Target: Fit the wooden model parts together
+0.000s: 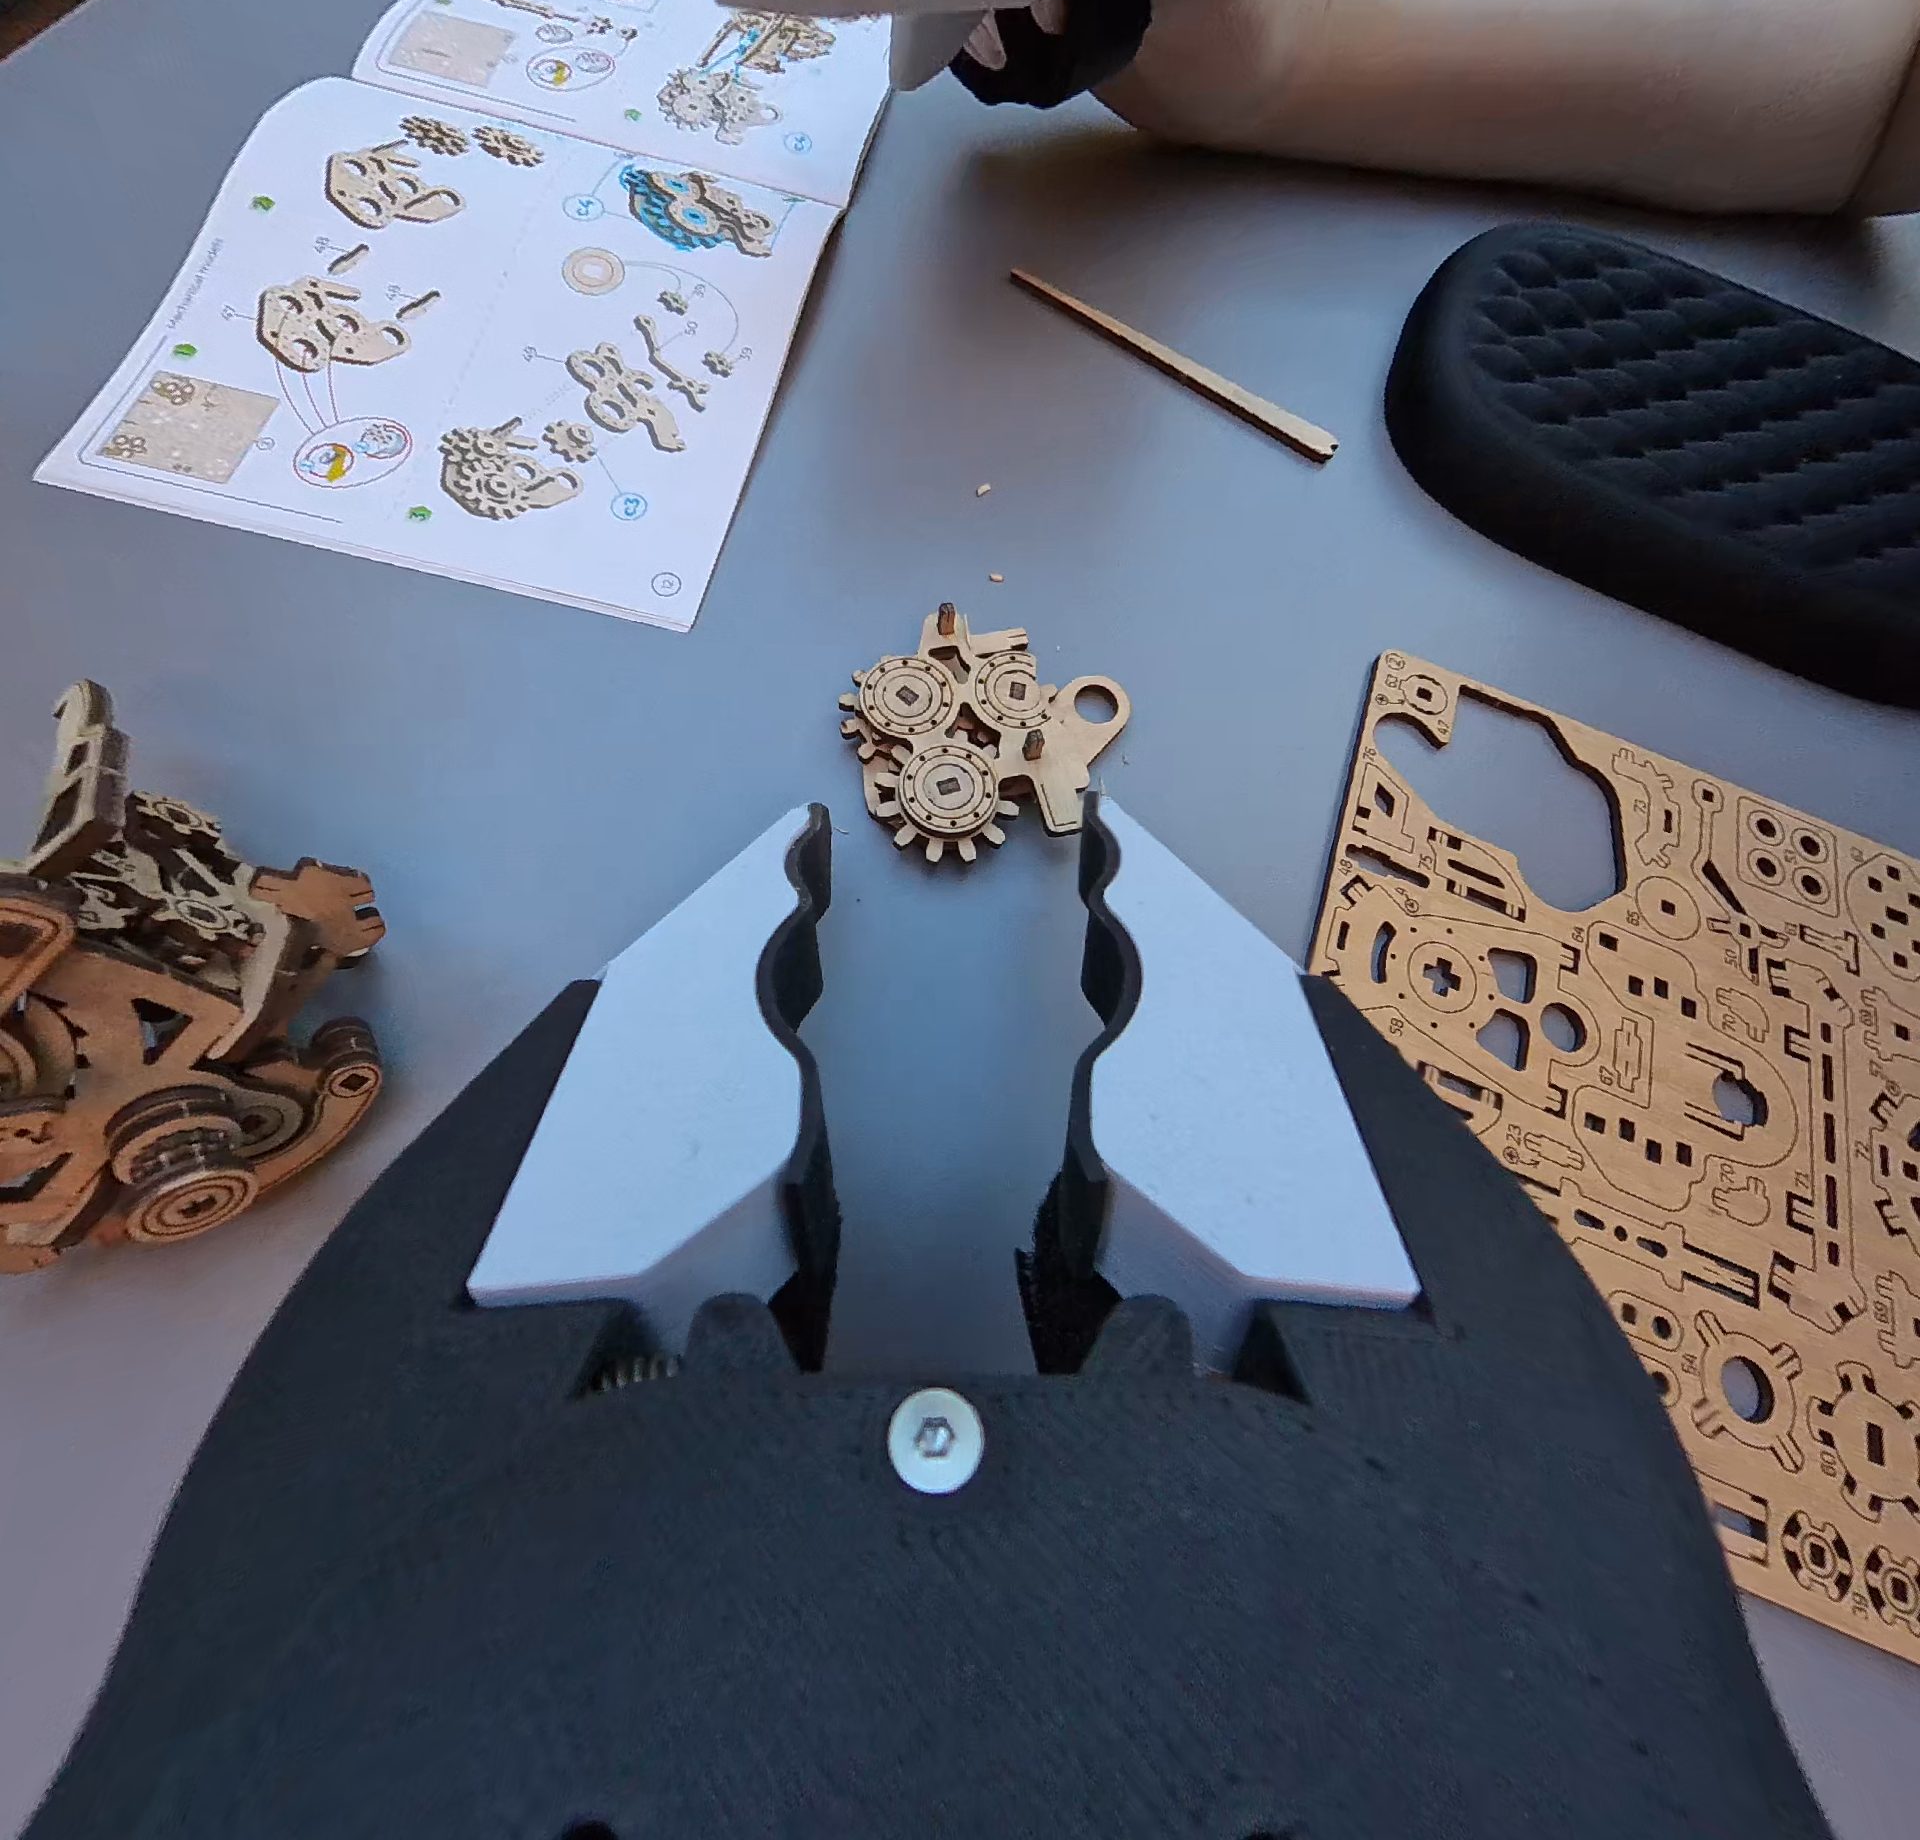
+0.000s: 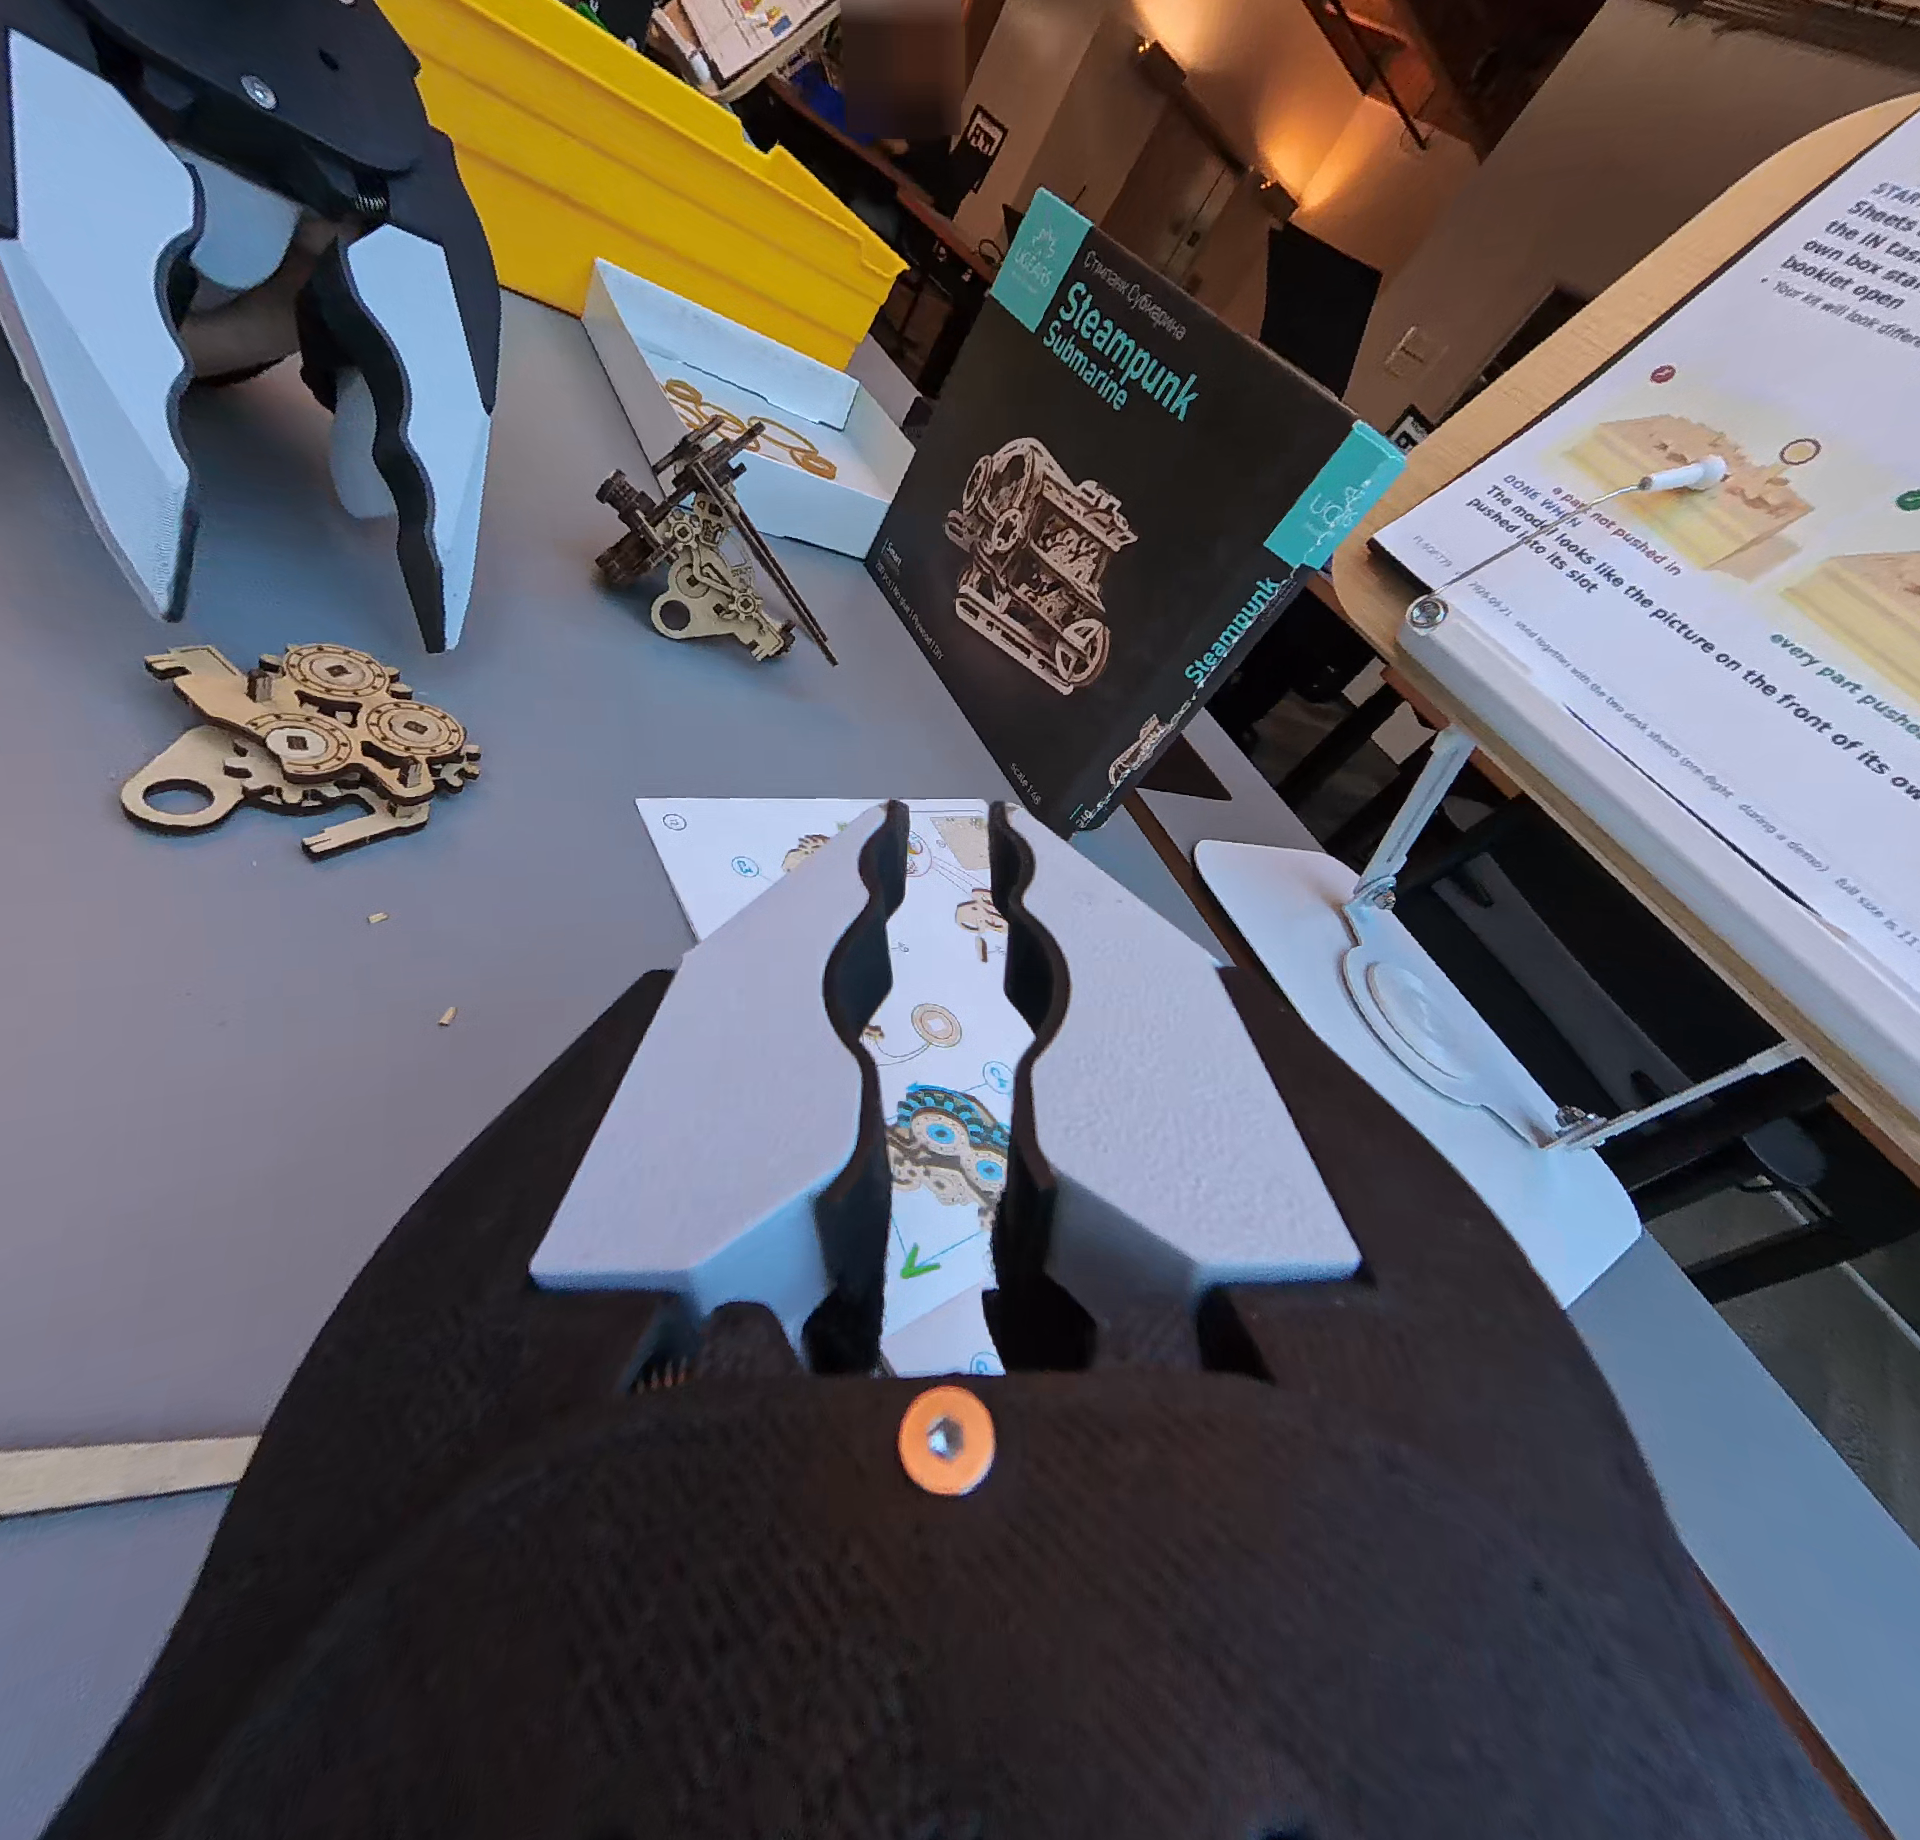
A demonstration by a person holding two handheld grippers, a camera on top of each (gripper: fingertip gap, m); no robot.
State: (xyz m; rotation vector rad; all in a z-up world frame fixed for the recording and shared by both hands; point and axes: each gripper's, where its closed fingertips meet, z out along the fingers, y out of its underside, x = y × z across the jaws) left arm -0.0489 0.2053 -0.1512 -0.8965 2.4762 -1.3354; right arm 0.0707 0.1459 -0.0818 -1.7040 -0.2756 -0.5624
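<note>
**Gear sub-assembly not yet gripped**

Your left gripper (image 1: 954, 822) hovers with jaws spread and empty; the gear sub-assembly (image 1: 977, 736) lies flat on the worktop (image 1: 623, 751) just beyond their tips. Your right gripper (image 2: 948, 816) has jaws nearly closed, holding nothing, above the instruction booklet (image 2: 935, 1042). Advise straddling the plate edges, avoiding the gear teeth and upright pegs.

Workshop — yellow bins (image 2: 623, 149), instruction stand (image 2: 1662, 543)
</note>
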